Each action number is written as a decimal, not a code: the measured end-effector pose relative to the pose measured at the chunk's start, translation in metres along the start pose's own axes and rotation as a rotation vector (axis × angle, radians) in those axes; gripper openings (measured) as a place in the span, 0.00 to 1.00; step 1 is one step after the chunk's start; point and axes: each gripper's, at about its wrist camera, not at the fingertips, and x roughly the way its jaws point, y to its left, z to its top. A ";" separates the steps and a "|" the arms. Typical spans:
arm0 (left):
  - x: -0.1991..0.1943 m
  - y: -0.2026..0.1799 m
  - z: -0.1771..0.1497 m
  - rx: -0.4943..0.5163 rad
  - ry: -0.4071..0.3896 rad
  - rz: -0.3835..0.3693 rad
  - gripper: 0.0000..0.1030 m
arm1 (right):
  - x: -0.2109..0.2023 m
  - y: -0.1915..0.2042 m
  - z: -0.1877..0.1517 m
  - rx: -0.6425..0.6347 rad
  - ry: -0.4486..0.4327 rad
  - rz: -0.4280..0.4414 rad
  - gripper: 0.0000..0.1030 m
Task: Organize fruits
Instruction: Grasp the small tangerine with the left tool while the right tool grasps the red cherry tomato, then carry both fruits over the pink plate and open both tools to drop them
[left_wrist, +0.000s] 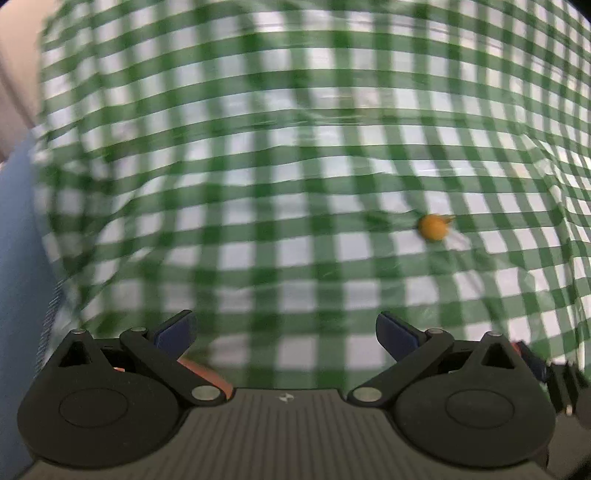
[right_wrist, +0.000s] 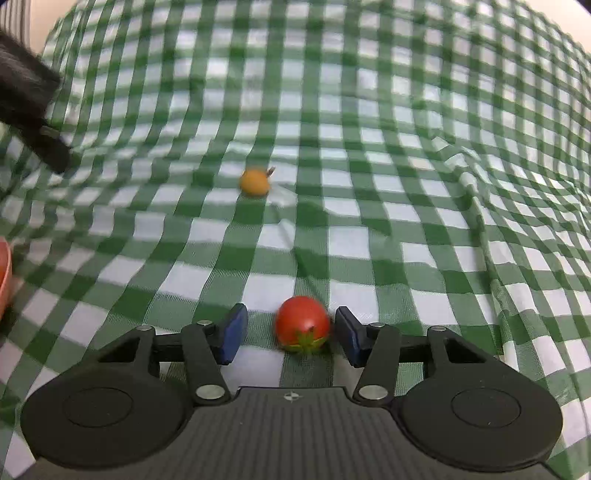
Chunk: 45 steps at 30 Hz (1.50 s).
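A red cherry tomato (right_wrist: 303, 325) with a green calyx lies on the green checked cloth between the open jaws of my right gripper (right_wrist: 291, 332), closer to the right pad (right_wrist: 347, 332); whether it touches the pad I cannot tell. A small orange fruit (right_wrist: 254, 181) with a short stem lies farther out on the cloth. It also shows in the left wrist view (left_wrist: 433, 227), ahead and to the right of my left gripper (left_wrist: 286, 332), which is open and empty.
The wrinkled green-and-white checked cloth (right_wrist: 406, 184) covers the table. An orange bowl rim (right_wrist: 4, 273) shows at the left edge of the right wrist view. The dark left gripper (right_wrist: 33, 110) shows at upper left there. A blue surface (left_wrist: 18, 258) lies left of the cloth.
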 end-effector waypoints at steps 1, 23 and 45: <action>0.008 -0.008 0.005 0.012 -0.003 -0.016 1.00 | 0.000 -0.002 0.001 0.001 0.000 -0.013 0.37; 0.111 -0.078 0.079 -0.032 0.056 -0.188 0.33 | 0.011 -0.063 0.015 0.177 -0.036 -0.216 0.30; -0.121 0.091 -0.126 -0.113 0.024 -0.085 0.33 | -0.166 0.039 -0.001 0.067 0.002 0.136 0.30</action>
